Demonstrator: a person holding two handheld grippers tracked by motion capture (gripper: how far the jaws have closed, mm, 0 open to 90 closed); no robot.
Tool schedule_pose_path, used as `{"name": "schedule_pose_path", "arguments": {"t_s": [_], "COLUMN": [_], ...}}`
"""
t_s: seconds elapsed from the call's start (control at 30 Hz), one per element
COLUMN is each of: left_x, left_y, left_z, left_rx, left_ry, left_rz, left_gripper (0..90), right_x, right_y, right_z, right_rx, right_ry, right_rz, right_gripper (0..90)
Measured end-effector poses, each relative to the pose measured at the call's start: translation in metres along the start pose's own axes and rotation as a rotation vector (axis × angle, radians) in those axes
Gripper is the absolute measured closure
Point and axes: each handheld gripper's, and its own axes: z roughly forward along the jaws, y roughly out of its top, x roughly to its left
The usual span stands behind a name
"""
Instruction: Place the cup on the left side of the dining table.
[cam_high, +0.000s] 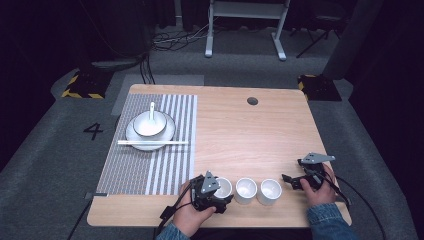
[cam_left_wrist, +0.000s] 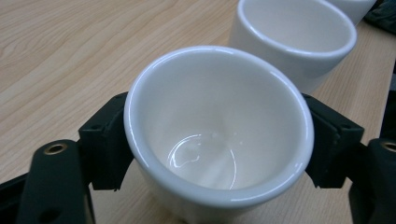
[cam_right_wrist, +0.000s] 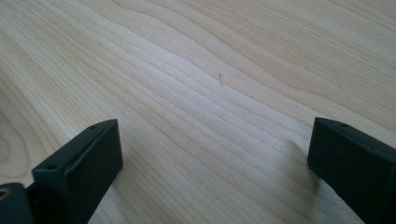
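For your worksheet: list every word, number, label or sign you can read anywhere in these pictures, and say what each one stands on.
"4": painted in dark strokes on the grey floor, left of the table.
The cups, bowl and both grippers carry no readable text.

Bright tabletop, dark surroundings; cup (cam_left_wrist: 217, 130) interior glare.

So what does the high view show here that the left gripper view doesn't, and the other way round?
High view alone: the striped placemat, the plate with bowl and spoon, the chopsticks, the third cup whole, and the right gripper open beside it.

Left gripper view alone: the two jaws pressed on opposite sides of the leftmost cup, whose inside is empty.

Both: that cup, the middle cup, the wooden table and the left gripper.
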Motion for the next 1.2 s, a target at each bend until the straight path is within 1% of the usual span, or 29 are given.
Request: {"name": "schedule_pose_path", "arguments": {"t_s": [0.2,0.27,0.4,0.5,0.53,0.57,0.67,0.73,0.8,0.87,1.03,1.1,1.17,1.2], "left_x": [-0.001,-0.001,-0.001,-0.001,-0.001,-0.001,-0.003,-0.003,-0.004,-0.005,-0.007,-0.007,-0.007,-0.007], "left_y": [-0.001,-0.002,-0.003,-0.004,-0.004,-0.004,-0.003,-0.002,-0.001,0.001,0.005,0.007,0.010,0.010], "left_z": [0.000,0.001,0.001,0.001,0.001,0.001,0.001,0.001,0.000,-0.001,-0.006,-0.008,-0.012,-0.012], "left_rx": [-0.001,-0.011,-0.025,-0.029,-0.032,-0.034,-0.030,-0.025,-0.024,-0.025,-0.018,-0.019,-0.023,-0.023], "left_ry": [0.008,0.012,0.010,0.010,0.012,0.013,0.029,0.031,0.019,0.012,0.026,0.027,0.018,0.018], "left_rz": [0.003,0.013,0.012,0.019,0.034,0.034,0.044,0.043,0.026,0.017,0.024,0.019,0.006,0.006], "left_gripper": [25.0,25.3,25.4,25.7,25.8,25.9,26.3,26.5,26.6,26.6,26.6,26.6,26.6,26.6], "right_x": [0.000,0.000,0.000,0.000,0.000,0.000,0.000,0.000,0.000,0.000,0.000,0.000,0.000,0.000], "right_y": [0.000,0.000,0.000,0.000,0.000,0.000,0.000,0.000,0.000,0.000,0.000,0.000,0.000,0.000], "right_z": [0.000,0.000,0.000,0.000,0.000,0.000,0.000,0.000,0.000,0.000,0.000,0.000,0.000,0.000], "right_rx": [0.000,0.000,0.000,0.000,0.000,0.000,0.000,0.000,0.000,0.000,0.000,0.000,0.000,0.000], "right_ry": [0.000,0.000,0.000,0.000,0.000,0.000,0.000,0.000,0.000,0.000,0.000,0.000,0.000,0.000], "right_rz": [0.000,0.000,0.000,0.000,0.000,0.000,0.000,0.000,0.000,0.000,0.000,0.000,0.000,0.000], "right_gripper": [3.4,3.4,3.4,3.4,3.4,3.4,3.4,3.4,3.4,3.4,3.4,3.4,3.4,3.4]}}
